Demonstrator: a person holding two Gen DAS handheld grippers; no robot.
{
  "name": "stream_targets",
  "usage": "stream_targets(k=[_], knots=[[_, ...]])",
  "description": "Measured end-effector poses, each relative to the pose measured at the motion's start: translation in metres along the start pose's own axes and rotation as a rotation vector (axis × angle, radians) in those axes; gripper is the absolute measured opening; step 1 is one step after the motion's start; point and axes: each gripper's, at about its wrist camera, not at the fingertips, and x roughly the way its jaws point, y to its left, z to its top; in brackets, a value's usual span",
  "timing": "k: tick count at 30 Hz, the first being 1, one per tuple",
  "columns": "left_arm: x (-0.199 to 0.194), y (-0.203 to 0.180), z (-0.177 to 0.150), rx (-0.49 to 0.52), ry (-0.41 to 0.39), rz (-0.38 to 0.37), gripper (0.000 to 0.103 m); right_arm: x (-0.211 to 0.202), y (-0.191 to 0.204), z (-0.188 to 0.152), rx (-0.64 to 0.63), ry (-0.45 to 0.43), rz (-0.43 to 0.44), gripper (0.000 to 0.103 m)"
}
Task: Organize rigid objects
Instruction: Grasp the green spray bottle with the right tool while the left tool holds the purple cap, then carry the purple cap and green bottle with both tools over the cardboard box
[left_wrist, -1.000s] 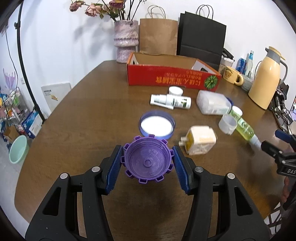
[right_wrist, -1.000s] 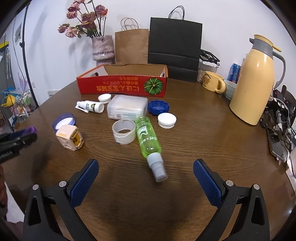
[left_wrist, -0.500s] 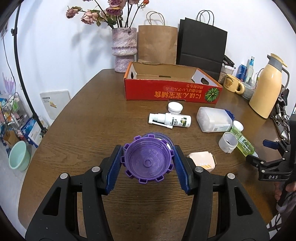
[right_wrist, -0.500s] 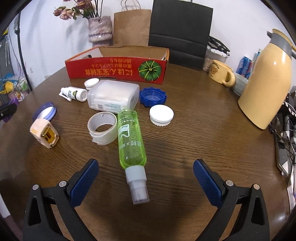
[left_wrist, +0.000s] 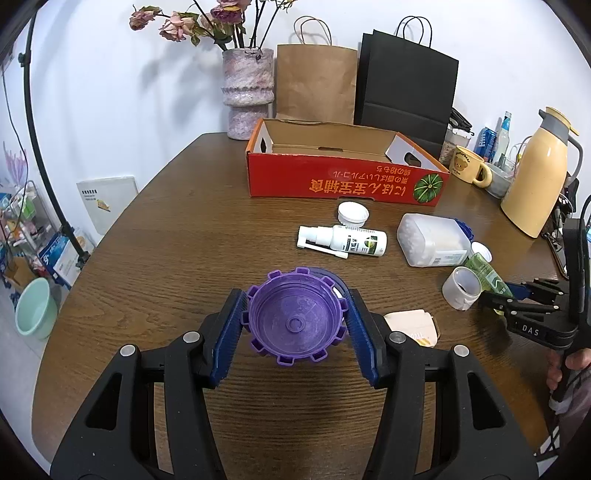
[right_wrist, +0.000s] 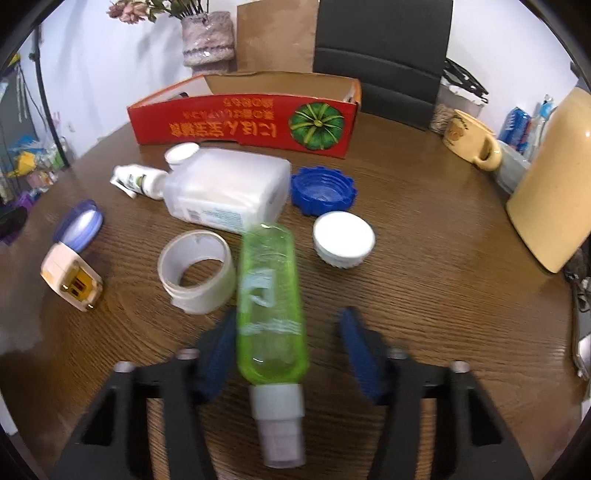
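Observation:
My left gripper (left_wrist: 295, 325) is shut on a purple notched lid (left_wrist: 293, 325) and holds it above the table. The open red cardboard box (left_wrist: 343, 181) stands beyond it at the back. My right gripper (right_wrist: 288, 343) straddles a green spray bottle (right_wrist: 271, 299) lying on the table. Its jaws have narrowed but stand apart from the bottle on the right side. The right gripper also shows in the left wrist view (left_wrist: 517, 295) at the right, by the green bottle (left_wrist: 484, 271).
On the table lie a white tape roll (right_wrist: 195, 269), clear plastic box (right_wrist: 229, 192), blue lid (right_wrist: 323, 190), white cap (right_wrist: 343, 240), white spray bottle (left_wrist: 343, 242), beige charger (right_wrist: 72, 280) and blue-rimmed lid (right_wrist: 79, 225). A yellow thermos (left_wrist: 535, 177) and mug (left_wrist: 467, 168) stand right.
My left gripper has risen and pulled back with the purple lid. My right gripper has moved forward over the green bottle and its jaws have narrowed around it.

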Motion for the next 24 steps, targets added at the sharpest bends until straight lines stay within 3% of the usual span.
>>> stream_targets(k=[14,24], knots=[[0.001,-0.002,0.018,-0.004,-0.025,-0.018,0.050,-0.018,0.002,0.005,0.023,-0.070,-0.014,0.035],[-0.004,-0.007,0.049,0.014,-0.078,-0.029,0.050,-0.041,0.006,0.035,0.031,-0.163,-0.008,0.035]])
